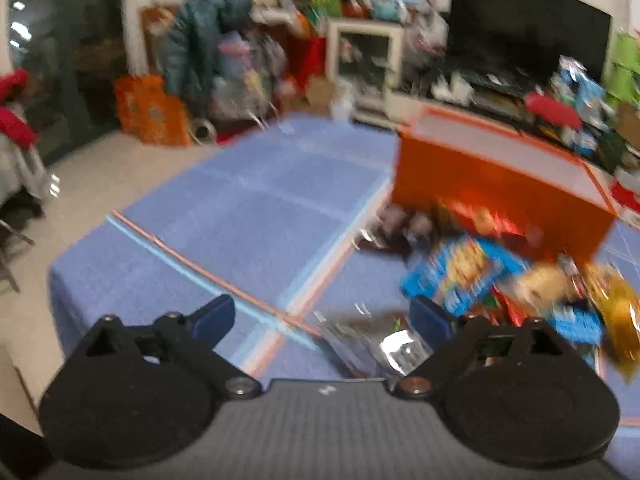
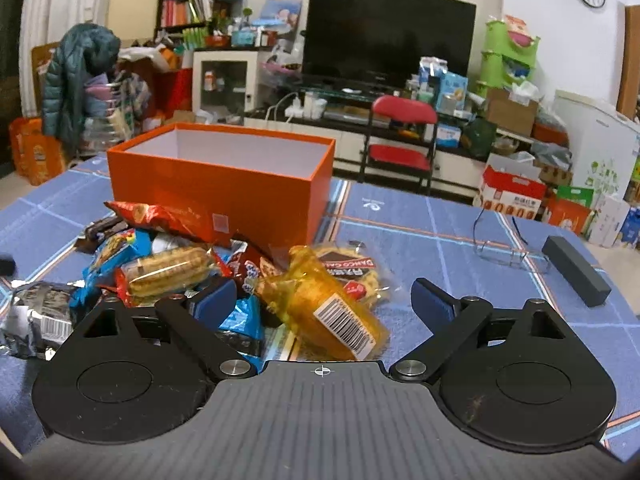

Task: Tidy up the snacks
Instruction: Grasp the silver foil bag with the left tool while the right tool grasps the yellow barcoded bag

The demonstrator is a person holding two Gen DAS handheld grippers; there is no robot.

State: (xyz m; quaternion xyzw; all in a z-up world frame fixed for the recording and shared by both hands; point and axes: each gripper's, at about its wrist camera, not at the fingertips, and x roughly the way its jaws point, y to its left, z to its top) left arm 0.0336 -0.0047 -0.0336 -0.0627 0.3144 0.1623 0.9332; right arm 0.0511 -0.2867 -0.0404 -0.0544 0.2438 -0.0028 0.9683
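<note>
**Snacks still heaped, box unfilled**

The orange box [image 2: 224, 184] stands mid-table, its visible inside showing nothing packed. The snacks [image 2: 192, 276] lie piled against its near side, so sorting looks barely begun. Both the left gripper [image 1: 322, 320] and right gripper [image 2: 323, 300] are released, grasping nothing. One wrapper reads roughly "DANCO CAKE"; other labels are unreadable.
</note>
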